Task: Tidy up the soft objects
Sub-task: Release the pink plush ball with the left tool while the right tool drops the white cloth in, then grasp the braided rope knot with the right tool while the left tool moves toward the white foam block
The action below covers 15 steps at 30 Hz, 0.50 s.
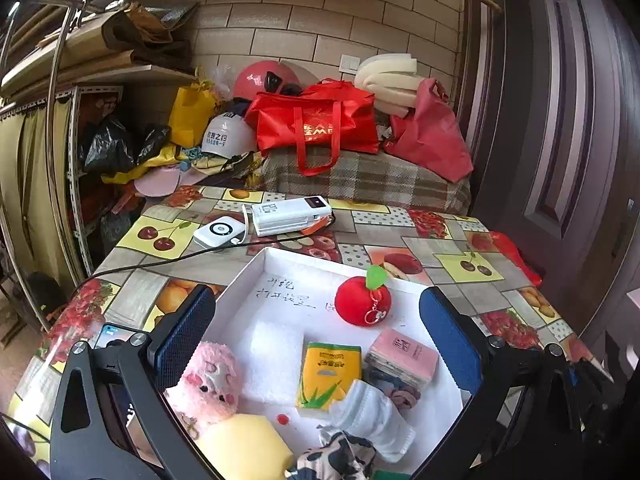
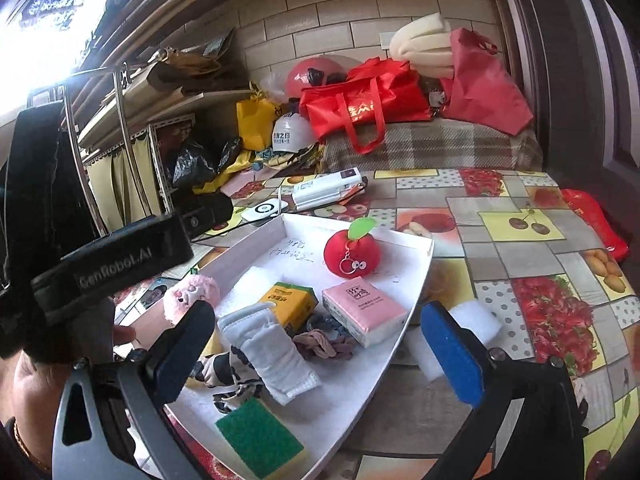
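A white tray (image 1: 244, 280) on the fruit-print table holds soft things: a red plush apple (image 1: 362, 300), a pink plush pig (image 1: 208, 380), a yellow tissue pack (image 1: 326, 372), a pink tissue pack (image 1: 404, 356), a white mask (image 1: 372, 416), hair ties (image 1: 400, 394), a yellow sponge (image 1: 244, 448) and a cow-print cloth (image 1: 336, 460). My left gripper (image 1: 318, 340) is open and empty above the tray. My right gripper (image 2: 320, 348) is open and empty over the tray's (image 2: 416, 308) right edge. A white foam block (image 2: 476, 320) lies outside the tray, beside the right finger. A green-topped sponge (image 2: 260, 436) lies at the tray's near end.
Two white power banks (image 1: 292, 214) and a black cable (image 1: 160, 262) lie on the table behind the tray. A phone (image 1: 114, 334) lies left of the tray. A plaid-covered bench (image 1: 360, 180) with red bags (image 1: 316, 120) and helmets stands behind. A shelf (image 1: 80, 160) stands left.
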Motion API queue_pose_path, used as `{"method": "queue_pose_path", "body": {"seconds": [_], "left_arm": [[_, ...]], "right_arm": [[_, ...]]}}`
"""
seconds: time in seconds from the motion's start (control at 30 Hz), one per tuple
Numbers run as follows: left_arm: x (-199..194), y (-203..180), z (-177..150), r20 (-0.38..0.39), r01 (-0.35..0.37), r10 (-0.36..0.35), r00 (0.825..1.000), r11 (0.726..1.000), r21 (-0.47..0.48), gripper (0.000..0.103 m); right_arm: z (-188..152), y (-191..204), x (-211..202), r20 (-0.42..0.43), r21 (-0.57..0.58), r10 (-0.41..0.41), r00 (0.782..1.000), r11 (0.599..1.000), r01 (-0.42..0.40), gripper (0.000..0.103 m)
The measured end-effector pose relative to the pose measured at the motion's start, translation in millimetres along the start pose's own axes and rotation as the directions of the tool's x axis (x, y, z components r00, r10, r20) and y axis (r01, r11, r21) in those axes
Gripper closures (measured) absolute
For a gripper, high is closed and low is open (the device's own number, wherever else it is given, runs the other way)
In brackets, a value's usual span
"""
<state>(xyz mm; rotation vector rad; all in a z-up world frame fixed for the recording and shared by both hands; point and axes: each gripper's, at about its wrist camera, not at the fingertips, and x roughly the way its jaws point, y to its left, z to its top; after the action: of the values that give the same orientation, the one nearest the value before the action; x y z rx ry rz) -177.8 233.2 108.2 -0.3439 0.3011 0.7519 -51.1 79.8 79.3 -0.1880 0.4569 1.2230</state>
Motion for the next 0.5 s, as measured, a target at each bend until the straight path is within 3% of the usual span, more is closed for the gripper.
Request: {"method": "queue_pose_path", "body": {"seconds": [0.17, 0.3, 0.37, 0.5], "left_arm": [[-6, -8, -4, -0.005, 0.014, -0.014, 1.0, 1.0, 0.016, 0.0], [-13, -15, -10, -0.038, 0.109, -0.108, 0.993, 0.994, 0.015, 0.0], [-21, -18, -13, -0.019, 0.129, -0.129, 0.991, 0.992, 0.008, 0.0], [-29, -27, -12, -0.029, 0.131, -0.13, 0.991, 0.99, 0.041, 0.0]], "right_arm": [[1, -3, -16, 0.043, -0.01, -0.053, 0.998, 0.999, 0.053, 0.0], [0, -7, -31, 0.083, -0.027, -0.153, 0.985, 0.987, 0.156, 0.0], [0, -17, -42, 0.108, 0.005, -0.211, 0.972, 0.977, 0.212, 0.0], [4, -53, -58, 0.107, 0.114, -0.231, 0.967, 0.969, 0.219, 0.0]]}}
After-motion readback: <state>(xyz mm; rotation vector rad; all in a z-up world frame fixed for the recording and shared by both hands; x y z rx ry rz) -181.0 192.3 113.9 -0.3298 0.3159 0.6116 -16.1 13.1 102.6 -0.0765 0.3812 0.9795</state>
